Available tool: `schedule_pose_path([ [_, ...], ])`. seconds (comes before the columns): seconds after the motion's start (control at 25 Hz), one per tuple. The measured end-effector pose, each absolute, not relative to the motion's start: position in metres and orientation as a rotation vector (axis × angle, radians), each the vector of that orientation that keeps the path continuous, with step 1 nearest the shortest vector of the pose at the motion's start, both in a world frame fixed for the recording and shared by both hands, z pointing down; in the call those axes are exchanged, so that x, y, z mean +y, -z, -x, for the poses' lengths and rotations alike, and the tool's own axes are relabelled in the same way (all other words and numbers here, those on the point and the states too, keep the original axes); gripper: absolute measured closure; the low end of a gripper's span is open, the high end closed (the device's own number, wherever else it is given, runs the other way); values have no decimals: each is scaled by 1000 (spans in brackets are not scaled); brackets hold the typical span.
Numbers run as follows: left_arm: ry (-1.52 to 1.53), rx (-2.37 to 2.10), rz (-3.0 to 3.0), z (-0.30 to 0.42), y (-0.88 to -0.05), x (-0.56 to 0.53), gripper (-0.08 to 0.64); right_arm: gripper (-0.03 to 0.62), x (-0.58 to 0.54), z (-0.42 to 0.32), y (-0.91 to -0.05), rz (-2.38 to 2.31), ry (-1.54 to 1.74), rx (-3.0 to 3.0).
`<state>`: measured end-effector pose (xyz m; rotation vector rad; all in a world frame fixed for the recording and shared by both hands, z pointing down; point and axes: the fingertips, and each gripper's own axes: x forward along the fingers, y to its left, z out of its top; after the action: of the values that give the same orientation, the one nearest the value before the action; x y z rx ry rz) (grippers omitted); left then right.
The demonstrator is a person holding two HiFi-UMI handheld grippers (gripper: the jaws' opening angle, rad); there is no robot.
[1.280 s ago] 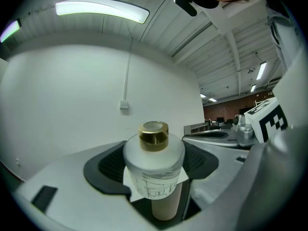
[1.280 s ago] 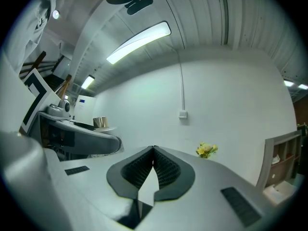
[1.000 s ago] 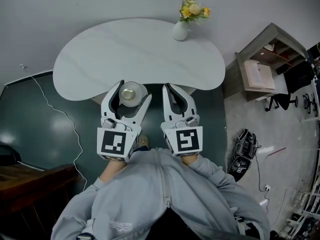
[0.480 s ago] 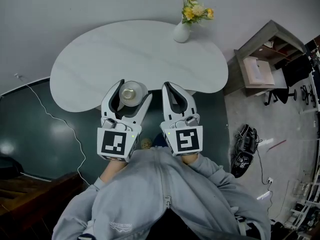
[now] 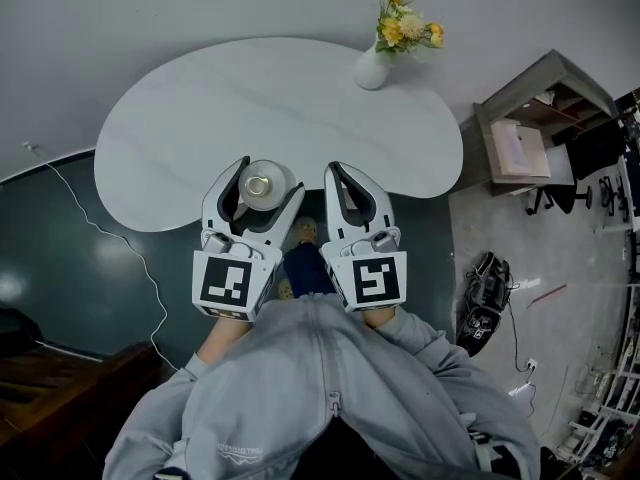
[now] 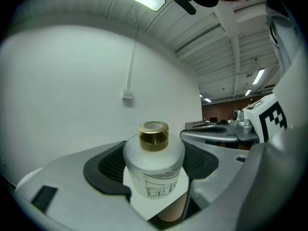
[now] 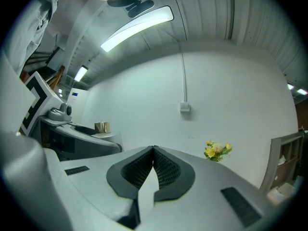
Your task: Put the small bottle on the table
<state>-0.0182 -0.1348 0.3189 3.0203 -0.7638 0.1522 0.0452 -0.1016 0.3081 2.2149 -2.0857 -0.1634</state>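
Left tool [image 5: 262, 190] grips the small bottle [image 6: 154, 165] upright above the table [image 5: 200, 108].

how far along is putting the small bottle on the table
Done: the left hand-held gripper is shut on the small bottle, which is upright. In hand: it holds the bottle at the near edge of the table; whether it touches the top is unclear. Left: set it down and open the jaws. The right hand-held gripper is shut, empty.
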Motion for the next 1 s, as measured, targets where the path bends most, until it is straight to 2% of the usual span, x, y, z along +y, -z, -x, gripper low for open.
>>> schedule_pose_path([
  [1.0, -188, -902, -2983, -84, -330, -299, 225, 566, -277, -136, -319, -2108, 122, -2240],
])
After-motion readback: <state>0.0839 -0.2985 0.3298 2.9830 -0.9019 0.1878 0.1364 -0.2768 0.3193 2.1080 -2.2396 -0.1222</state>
